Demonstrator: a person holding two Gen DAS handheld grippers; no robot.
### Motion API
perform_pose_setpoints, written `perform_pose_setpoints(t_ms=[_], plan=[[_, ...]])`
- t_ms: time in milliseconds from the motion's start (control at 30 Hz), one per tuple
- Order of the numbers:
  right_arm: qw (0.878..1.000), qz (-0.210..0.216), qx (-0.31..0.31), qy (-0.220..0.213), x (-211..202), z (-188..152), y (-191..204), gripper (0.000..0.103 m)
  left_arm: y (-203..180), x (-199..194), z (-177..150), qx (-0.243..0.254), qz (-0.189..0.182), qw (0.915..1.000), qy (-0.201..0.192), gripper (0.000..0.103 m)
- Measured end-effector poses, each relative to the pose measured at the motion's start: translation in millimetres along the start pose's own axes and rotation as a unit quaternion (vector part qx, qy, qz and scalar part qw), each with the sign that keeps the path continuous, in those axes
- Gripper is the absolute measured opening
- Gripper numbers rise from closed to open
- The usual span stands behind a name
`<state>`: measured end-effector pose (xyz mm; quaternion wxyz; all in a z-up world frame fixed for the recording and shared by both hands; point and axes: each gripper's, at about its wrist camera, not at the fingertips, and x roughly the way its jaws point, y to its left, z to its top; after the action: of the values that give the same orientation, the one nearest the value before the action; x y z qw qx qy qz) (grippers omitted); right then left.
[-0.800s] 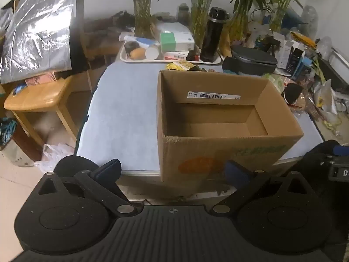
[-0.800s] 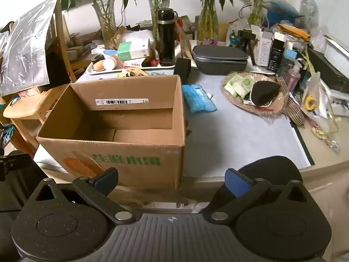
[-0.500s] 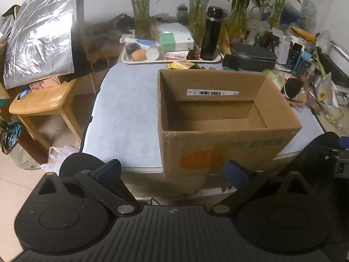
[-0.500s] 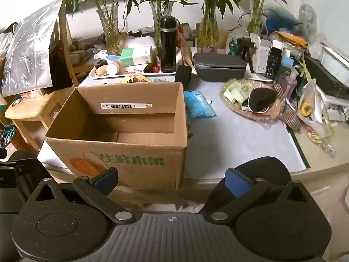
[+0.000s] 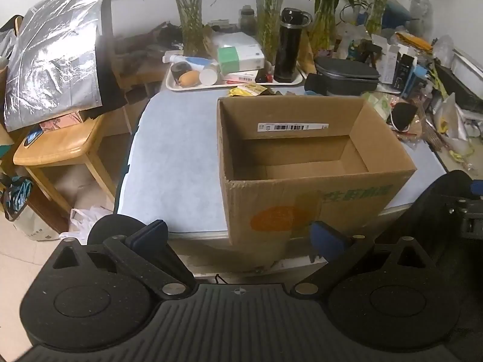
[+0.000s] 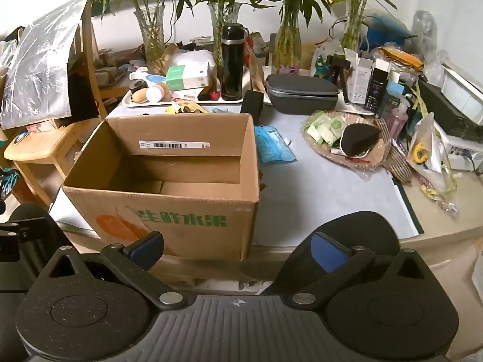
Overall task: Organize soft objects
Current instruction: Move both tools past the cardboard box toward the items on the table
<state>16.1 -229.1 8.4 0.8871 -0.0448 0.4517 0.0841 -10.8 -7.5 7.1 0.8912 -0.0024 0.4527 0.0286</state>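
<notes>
An open cardboard box (image 5: 305, 193) (image 6: 169, 220) with green print stands empty at the near edge of the table. To its right lie a blue soft pack (image 6: 273, 144) and a woven tray (image 6: 366, 163) holding green packets (image 6: 324, 126) and a black pouch (image 6: 359, 137). My left gripper (image 5: 238, 238) hangs open in front of the box's near wall, off the table edge. The right gripper (image 6: 238, 247) is also open, level with the box's right front corner. Nothing sits between either pair of fingers.
A white tray (image 6: 181, 102) with a black flask (image 6: 232, 63), tissue box and small items sits at the back among plant vases. A grey case (image 6: 302, 96), bottles and clutter line the right side. A wooden stool (image 5: 60, 147) stands left of the table (image 5: 178, 163).
Both grippers have drawn back and up a little, so the box and table look smaller and farther. Both stay open and nothing on the table has moved.
</notes>
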Motion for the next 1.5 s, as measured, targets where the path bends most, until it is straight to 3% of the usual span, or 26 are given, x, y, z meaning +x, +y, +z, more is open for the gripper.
perform_pose_setpoints(t_ms=[833, 1200, 1500], plan=[[0.998, 0.051, -0.019, 0.025, 39, 21, 1, 0.103, -4, 31, 22, 0.01, -0.012, 0.9994, 0.032, 0.103], [0.996, 0.08, -0.012, 0.027, 54, 31, -8, 0.103, -7, 41, 36, 0.017, -0.047, 0.9984, 0.028, 0.103], [0.995, 0.097, -0.022, 0.016, 58, 39, -11, 0.103, -7, 50, 43, 0.021, -0.055, 0.9978, 0.029, 0.103]])
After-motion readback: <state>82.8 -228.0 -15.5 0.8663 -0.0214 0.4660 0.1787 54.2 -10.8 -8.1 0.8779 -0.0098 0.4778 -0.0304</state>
